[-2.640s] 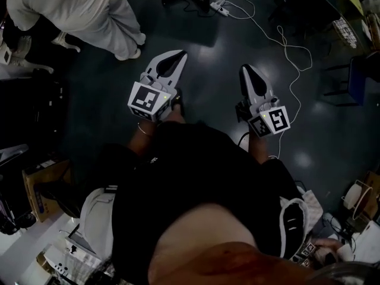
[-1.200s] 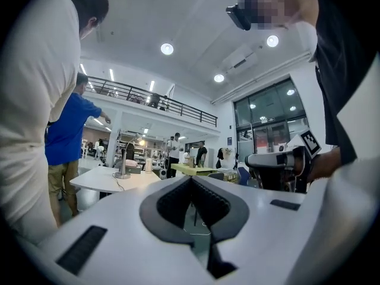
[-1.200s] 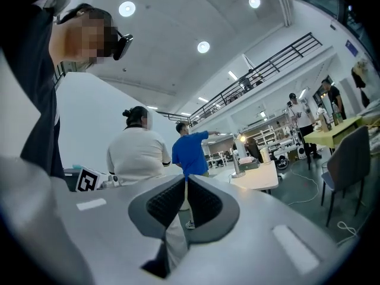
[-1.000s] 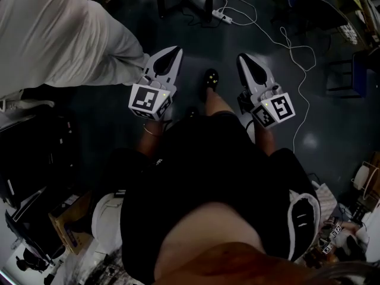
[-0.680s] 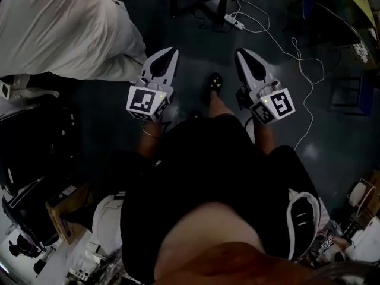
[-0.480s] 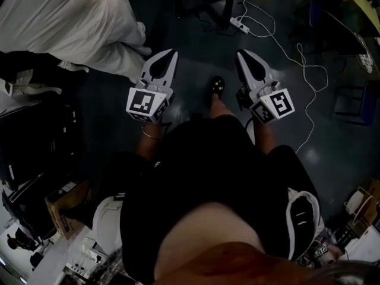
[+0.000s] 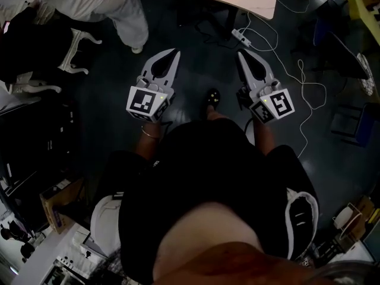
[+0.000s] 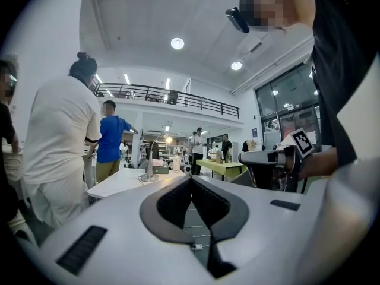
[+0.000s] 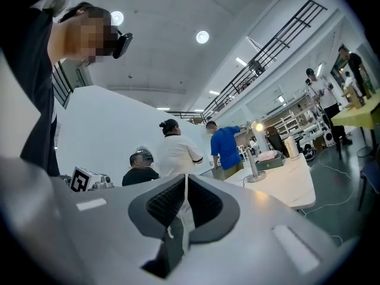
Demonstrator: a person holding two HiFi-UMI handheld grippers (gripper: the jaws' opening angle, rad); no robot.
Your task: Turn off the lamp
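Right of the middle of the right gripper view, the lit lamp (image 9: 256, 154) is seen on a white table (image 9: 294, 186). The left gripper (image 7: 172, 53) and right gripper (image 7: 242, 54) are closed on nothing. The lamp looks light and tippy, so its switch should be pressed softly.

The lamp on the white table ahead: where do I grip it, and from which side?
Likely the lamp by its thin upright stem, just above the round base: slim enough for the jaws. Come level from the table at its near edge; a box stands just beyond. Open the shut right gripper first. No switch can be made out.
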